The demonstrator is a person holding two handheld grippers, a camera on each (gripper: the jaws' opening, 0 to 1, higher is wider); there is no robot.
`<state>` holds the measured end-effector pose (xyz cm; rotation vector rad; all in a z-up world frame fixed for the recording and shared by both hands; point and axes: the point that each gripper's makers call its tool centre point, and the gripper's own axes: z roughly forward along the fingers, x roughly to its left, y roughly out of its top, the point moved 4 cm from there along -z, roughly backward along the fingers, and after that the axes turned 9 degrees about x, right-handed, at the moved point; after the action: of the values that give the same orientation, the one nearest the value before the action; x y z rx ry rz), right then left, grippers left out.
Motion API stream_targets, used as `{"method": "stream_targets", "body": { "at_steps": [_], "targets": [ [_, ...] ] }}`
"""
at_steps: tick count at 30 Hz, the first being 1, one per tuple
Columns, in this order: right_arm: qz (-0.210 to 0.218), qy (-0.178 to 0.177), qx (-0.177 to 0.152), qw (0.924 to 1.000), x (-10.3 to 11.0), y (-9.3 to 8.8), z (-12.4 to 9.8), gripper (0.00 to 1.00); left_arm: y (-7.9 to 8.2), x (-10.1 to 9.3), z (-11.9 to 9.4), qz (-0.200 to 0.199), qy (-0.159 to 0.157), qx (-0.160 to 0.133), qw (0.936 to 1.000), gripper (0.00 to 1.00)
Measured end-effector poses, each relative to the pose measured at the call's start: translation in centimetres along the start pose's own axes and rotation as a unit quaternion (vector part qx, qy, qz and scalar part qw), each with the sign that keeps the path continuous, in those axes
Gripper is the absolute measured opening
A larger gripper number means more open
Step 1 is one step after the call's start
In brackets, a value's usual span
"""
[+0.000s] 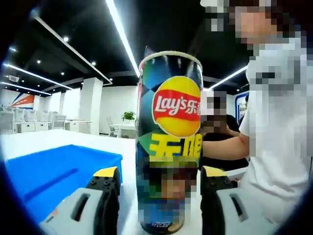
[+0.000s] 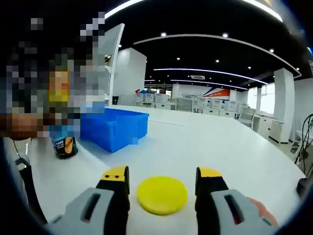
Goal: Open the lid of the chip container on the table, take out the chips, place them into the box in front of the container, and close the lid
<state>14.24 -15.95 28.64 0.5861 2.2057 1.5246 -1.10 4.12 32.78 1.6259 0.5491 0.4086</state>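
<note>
In the left gripper view the left gripper (image 1: 159, 178) has its two yellow-tipped jaws standing on either side of the lower part of the chip container (image 1: 169, 142), a tall Lay's tube standing upright on the white table (image 1: 58, 139); whether the jaws actually press the tube's sides or merely flank it I cannot tell, since the pads sit right at its edges; the tube's top rim is open, with no lid on it; just beside the tube, on its left in this view, sits the blue box (image 1: 54, 174), a shallow plastic bin resting on the same table; on the right a person in a white shirt (image 1: 279, 132) stands close to the table edge; behind, there are a white pillar (image 1: 90, 105), a small potted plant (image 1: 128, 116) and long ceiling light strips (image 1: 122, 36). In the right gripper view the right gripper (image 2: 162, 181) is released, its jaws spread wide and holding nothing; the yellow lid (image 2: 162, 195) lies flat on the white table (image 2: 220, 147) between the two jaws, apart from both; farther off to the left the blue box (image 2: 115, 128) rests on the table, and just beside it the bottom of the chip container (image 2: 64, 146) is visible; rows of desks (image 2: 195, 105) stand in the background.
</note>
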Motion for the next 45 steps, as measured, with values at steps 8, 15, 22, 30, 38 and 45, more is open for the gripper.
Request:
{"method": "stream_targets", "body": {
  "at_steps": [8, 15, 22, 30, 38, 45],
  "targets": [
    [-0.006, 0.014, -0.024, 0.9996, 0.8, 0.9, -0.5, 0.46, 0.7, -0.6, 0.4, -0.008, -0.017, -0.030, 0.9994, 0.62],
    [-0.001, 0.019, -0.026, 0.9995, 1.3, 0.9, -0.2, 0.46, 0.6, -0.8, 0.8, -0.004, -0.024, -0.029, 0.9993, 0.62],
    [0.000, 0.019, -0.027, 0.9995, 1.3, 1.0, -0.3, 0.46, 0.2, -0.7, 0.9, 0.005, -0.021, -0.020, 0.9996, 0.53],
    [0.001, 0.023, -0.023, 0.9995, 1.4, 0.8, -0.4, 0.42, 0.3, -0.6, 0.9, 0.007, -0.017, -0.026, 0.9995, 0.52],
    [0.008, 0.035, -0.021, 0.9992, 1.8, 0.6, -0.1, 0.41, 0.3, -0.9, 1.0, 0.003, -0.014, -0.025, 0.9996, 0.51],
    [0.004, 0.037, -0.023, 0.9990, 1.8, 0.8, -0.2, 0.40, 0.4, -1.0, 0.8, -0.004, -0.011, -0.034, 0.9994, 0.51]
  ]
}}
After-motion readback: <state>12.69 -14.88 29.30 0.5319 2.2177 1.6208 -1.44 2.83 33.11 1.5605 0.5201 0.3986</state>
